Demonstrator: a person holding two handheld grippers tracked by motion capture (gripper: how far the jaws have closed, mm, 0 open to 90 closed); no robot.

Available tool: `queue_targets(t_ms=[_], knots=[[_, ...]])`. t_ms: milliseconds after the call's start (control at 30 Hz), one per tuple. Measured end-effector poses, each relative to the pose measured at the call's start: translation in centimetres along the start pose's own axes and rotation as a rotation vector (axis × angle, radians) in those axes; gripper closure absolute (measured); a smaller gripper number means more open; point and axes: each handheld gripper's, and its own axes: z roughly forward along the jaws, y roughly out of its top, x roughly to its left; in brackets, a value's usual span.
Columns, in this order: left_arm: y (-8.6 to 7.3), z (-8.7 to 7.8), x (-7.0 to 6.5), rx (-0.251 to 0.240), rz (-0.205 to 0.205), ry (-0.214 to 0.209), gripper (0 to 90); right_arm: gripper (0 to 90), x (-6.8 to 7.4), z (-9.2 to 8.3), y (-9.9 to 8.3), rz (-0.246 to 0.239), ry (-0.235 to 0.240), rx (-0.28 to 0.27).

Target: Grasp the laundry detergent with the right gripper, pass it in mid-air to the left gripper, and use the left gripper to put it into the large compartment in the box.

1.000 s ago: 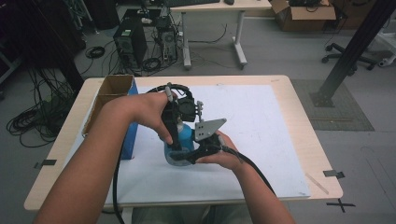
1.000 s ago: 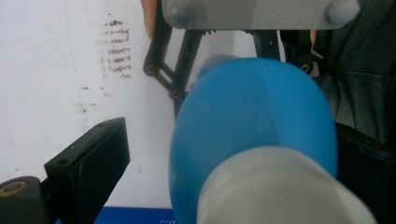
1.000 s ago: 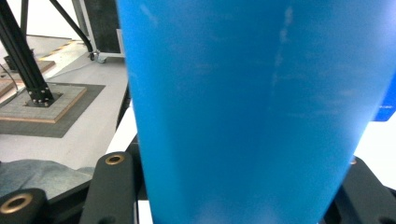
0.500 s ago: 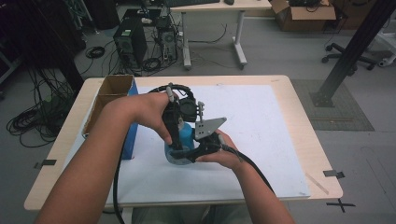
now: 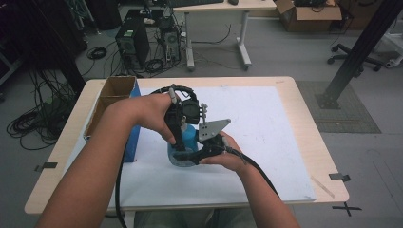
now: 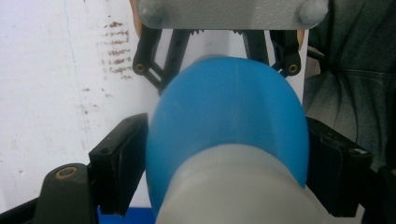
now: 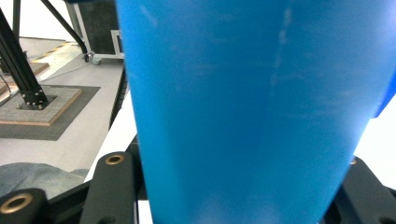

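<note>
Left gripper (image 5: 179, 142): comes down from above onto the blue object (image 5: 186, 142), jaws parted to the object's width. In the left gripper view both black jaws press against the sides of the blue body (image 6: 229, 126), one on each flank, no gap visible. It has hold of it.

Right gripper (image 5: 192, 154): reaches in from the right, low, at the base of the same object. In the right gripper view the blue wall (image 7: 252, 112) stands between the two black jaws, which flank its lower end closely; actual contact falls at the picture's edge, so whether they clamp it I cannot tell. A grey three-cornered plate (image 5: 212, 129) sits on top of this gripper.

Blue object: smooth matte plastic, rounded and bulbous in the left gripper view, with a pale grey-white neck or collar (image 6: 233, 186) nearest that camera. In the right gripper view it reads as a tapering cone-like wall, narrower toward the bottom of the picture, with faint scuffs. Exact kind unclear; bottle-like. It stands on the near-centre of the tabletop (image 5: 304, 109), on the white sheet (image 5: 266, 118), between the two hands.

Surroundings: white sheet is flat, matte, with brownish smudges in the left gripper view. Tabletop is pale wood with rounded corners. An open cardboard box (image 5: 111, 97) with a blue side sits at the left edge. Black cable (image 5: 119, 190) trails from the left gripper toward the near edge.
</note>
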Motion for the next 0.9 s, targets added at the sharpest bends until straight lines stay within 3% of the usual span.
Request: queue_targets(t_ms=[900], knots=[[0.3, -0.25, -0.29, 0.022, 0.02, 0.014, 34.0, 44.7, 0.03, 0.06, 0.17, -0.008, -0.003, -0.005]])
